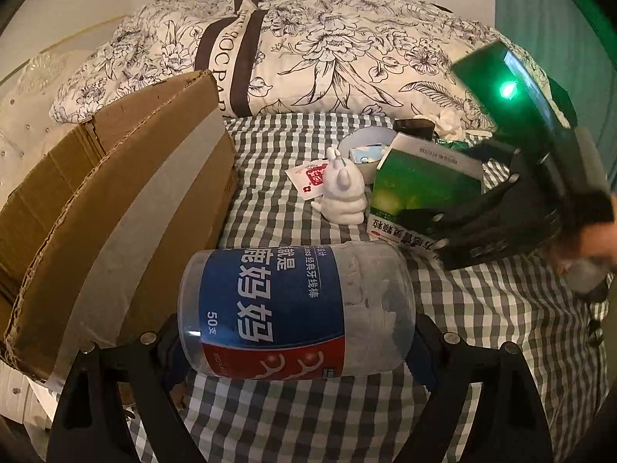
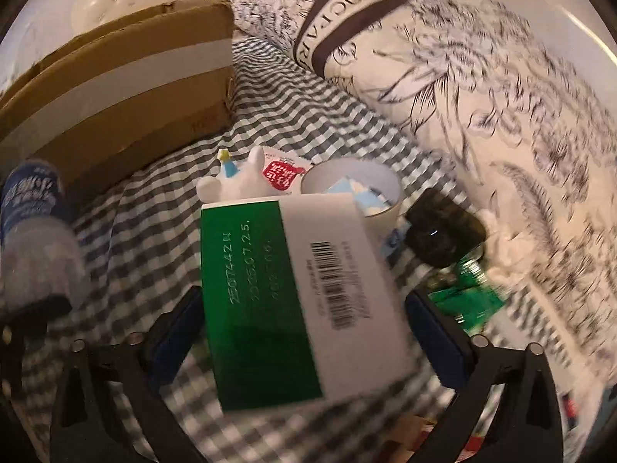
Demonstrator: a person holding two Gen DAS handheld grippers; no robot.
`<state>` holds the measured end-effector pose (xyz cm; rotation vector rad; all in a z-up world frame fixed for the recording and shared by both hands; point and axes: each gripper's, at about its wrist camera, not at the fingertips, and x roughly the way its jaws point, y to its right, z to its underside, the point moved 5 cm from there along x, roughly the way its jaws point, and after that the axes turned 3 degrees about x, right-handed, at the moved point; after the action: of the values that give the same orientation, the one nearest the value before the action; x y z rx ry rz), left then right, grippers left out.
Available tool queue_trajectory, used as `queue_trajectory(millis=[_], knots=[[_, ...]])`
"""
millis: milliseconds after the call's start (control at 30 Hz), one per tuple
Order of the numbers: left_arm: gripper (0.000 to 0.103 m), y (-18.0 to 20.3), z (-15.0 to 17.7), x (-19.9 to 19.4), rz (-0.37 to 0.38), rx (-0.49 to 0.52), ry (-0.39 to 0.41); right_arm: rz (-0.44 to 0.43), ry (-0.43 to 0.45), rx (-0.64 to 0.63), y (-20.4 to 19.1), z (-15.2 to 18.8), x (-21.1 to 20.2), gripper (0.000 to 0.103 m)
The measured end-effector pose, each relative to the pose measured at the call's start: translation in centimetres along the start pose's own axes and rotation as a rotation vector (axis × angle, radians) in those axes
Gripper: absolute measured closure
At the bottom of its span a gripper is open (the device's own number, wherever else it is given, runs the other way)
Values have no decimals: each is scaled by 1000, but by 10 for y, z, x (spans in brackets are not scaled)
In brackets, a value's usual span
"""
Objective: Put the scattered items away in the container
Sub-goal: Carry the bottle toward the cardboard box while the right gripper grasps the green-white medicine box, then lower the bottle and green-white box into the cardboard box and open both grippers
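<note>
Checked bedsheet (image 2: 127, 208) throughout; green box (image 2: 293, 301) is framed lengthwise by the right gripper (image 2: 304, 320), fingers wide, not touching; tub (image 1: 297, 312) is held crosswise in the left gripper (image 1: 297, 351); carton (image 1: 115, 193) sits left of frame.

A clear floss jar (image 1: 297, 310) with a blue-red label lies sideways beside the cardboard box (image 1: 115, 208). On the checked bed, a green-white carton (image 2: 293, 293) leans near a white figurine (image 1: 343, 193)
</note>
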<state>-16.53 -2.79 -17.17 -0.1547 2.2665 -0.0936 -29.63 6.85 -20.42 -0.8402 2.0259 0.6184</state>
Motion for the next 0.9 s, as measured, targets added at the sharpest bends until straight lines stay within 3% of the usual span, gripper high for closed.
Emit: queue_trajectory(millis=[200, 267, 400, 533, 900], knots=[[14, -1, -4, -12, 10, -2, 16, 117, 28, 124, -12, 10, -20, 18], [14, 0, -7, -22, 13, -3, 32, 205, 53, 220, -8, 18, -45, 19], [14, 1, -14, -45, 24, 1, 67, 234, 84, 331, -11, 39, -92, 20], [14, 4, -20, -72, 44, 6, 101, 319, 127, 403, -24, 60, -147, 21], [14, -8, -43, -153, 86, 12, 209, 349, 226, 604, -53, 89, -264, 21]])
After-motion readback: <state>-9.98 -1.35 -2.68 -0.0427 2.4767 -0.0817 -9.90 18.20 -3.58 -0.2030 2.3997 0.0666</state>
